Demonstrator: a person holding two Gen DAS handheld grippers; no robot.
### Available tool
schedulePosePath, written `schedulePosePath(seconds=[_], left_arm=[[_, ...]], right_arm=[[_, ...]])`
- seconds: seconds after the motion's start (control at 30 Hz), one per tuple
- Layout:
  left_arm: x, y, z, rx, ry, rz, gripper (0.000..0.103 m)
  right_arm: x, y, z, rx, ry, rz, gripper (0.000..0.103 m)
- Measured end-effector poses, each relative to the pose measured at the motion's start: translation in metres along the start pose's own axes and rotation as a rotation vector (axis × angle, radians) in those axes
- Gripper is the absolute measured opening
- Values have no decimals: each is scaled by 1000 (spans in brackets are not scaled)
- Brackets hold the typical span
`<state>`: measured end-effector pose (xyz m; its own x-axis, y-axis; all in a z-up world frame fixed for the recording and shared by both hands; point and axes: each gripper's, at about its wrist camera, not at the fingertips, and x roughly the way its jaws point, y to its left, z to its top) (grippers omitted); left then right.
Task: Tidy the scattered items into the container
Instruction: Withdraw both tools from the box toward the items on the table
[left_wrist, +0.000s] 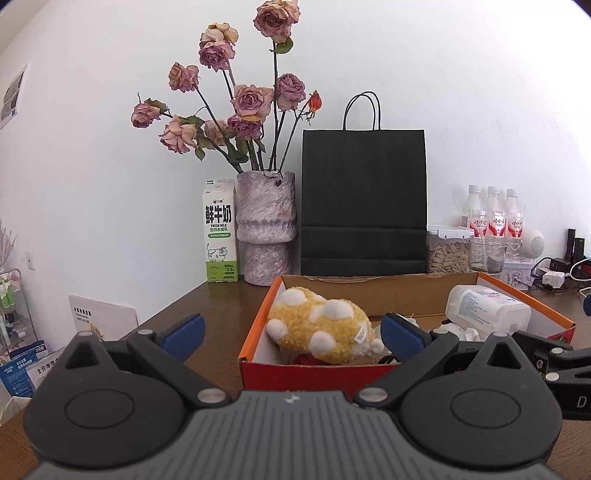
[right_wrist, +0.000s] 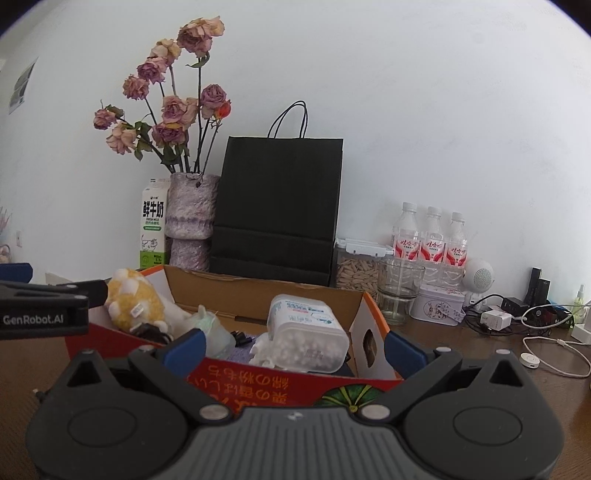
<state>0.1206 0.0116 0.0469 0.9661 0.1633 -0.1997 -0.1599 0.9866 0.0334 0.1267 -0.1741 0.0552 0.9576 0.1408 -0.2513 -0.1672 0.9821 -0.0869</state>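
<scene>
An open cardboard box (left_wrist: 258, 317) with orange and red walls stands on the brown table; it also shows in the right wrist view (right_wrist: 280, 380). Inside lie a yellow plush toy with white spots (left_wrist: 321, 332) (right_wrist: 133, 302), a white plastic tub of cotton swabs on its side (left_wrist: 487, 308) (right_wrist: 306, 332), crumpled white tissue and some dark small items. My left gripper (left_wrist: 293, 338) is open and empty, in front of the box's left half. My right gripper (right_wrist: 293, 347) is open and empty, in front of the box's right half.
Behind the box stand a milk carton (left_wrist: 219, 230), a vase of dried roses (left_wrist: 266, 229), a black paper bag (left_wrist: 364, 199), a jar of seeds (right_wrist: 356, 267), a glass (right_wrist: 399, 291), three bottles (right_wrist: 430, 238), a tin (right_wrist: 437, 304), chargers and cables (right_wrist: 517, 321).
</scene>
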Motion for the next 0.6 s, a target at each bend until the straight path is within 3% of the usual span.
schedulePosePath(seconds=[0.43,0.6], left_arm=[[-20,11,-22,31,76,10,103],[-29,19,-24,10,68,11,103]], right_arm=[[-18,7,-18,-41,71,28,103],[-22,3,-19,-28,81,21,103]])
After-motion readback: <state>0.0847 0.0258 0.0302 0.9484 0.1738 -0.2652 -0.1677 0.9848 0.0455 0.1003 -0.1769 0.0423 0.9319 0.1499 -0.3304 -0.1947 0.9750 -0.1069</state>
